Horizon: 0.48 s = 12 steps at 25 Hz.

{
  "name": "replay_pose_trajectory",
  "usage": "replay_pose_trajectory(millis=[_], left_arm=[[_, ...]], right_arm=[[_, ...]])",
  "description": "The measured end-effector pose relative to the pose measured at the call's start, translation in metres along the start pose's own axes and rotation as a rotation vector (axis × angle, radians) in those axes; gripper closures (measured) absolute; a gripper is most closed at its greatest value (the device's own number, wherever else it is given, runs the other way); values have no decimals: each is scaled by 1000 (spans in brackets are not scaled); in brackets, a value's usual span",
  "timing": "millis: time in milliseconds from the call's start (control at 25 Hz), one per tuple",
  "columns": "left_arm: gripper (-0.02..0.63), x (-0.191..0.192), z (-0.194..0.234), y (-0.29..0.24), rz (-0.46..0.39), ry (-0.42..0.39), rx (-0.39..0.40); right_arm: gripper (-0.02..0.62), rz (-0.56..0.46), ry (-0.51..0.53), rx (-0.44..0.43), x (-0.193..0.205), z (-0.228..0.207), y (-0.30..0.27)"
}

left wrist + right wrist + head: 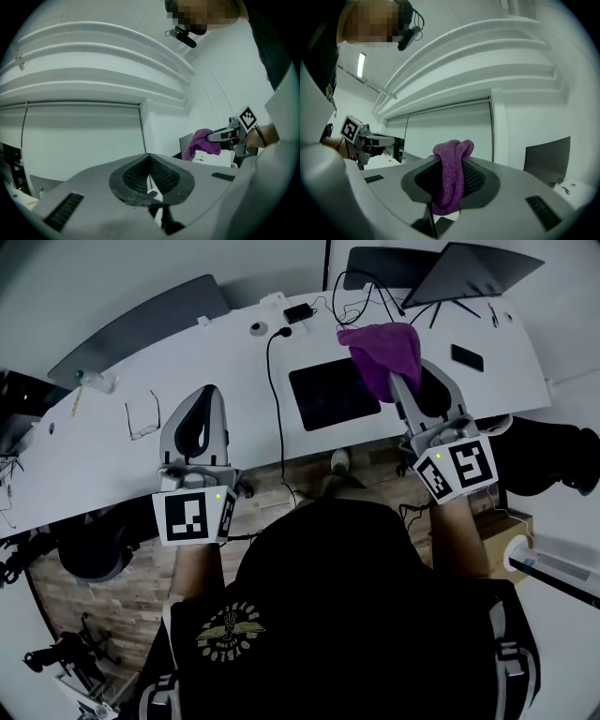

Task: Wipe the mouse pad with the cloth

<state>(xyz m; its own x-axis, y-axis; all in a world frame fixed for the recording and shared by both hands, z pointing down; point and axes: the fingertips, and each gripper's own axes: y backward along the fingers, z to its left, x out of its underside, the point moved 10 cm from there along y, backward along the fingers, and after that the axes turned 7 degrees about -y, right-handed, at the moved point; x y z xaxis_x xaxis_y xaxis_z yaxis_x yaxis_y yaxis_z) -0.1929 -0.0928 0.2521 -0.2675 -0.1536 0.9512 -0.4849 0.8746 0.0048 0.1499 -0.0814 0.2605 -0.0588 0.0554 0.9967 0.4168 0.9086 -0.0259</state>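
The mouse pad (335,393) is a flat black rectangle. It lies on the white table (187,352) and looks thin and smooth.

The cloth (382,352) is purple, soft and fuzzy, and it is bunched up in a lump. It sits just beside the pad's far right corner. It seems to be up in the air, but from above I can't be sure it isn't touching the table.

The right claw (397,381) is squeezed tight on the cloth. One fold sticks up between the jaws and the rest hangs down. I think it is held this way so the loose part can rub over the pad. The wiping does not look started yet.

The left claw (208,395) is closed up with nothing in it. It hangs over the near side of the table, well apart from the pad, probably to keep out of the way.

A thin black cable (272,381) runs across the table just left of the pad. A wide wipe could bump it. A pair of glasses (142,416) lies farther left.
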Motion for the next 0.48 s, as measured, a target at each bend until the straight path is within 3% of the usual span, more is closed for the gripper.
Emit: replay_pose_trajectory(millis=[480], left_arm=[[604, 11, -7, -4, 19, 17, -2]], right_arm=[[502, 17, 1, 23, 8, -9, 5]])
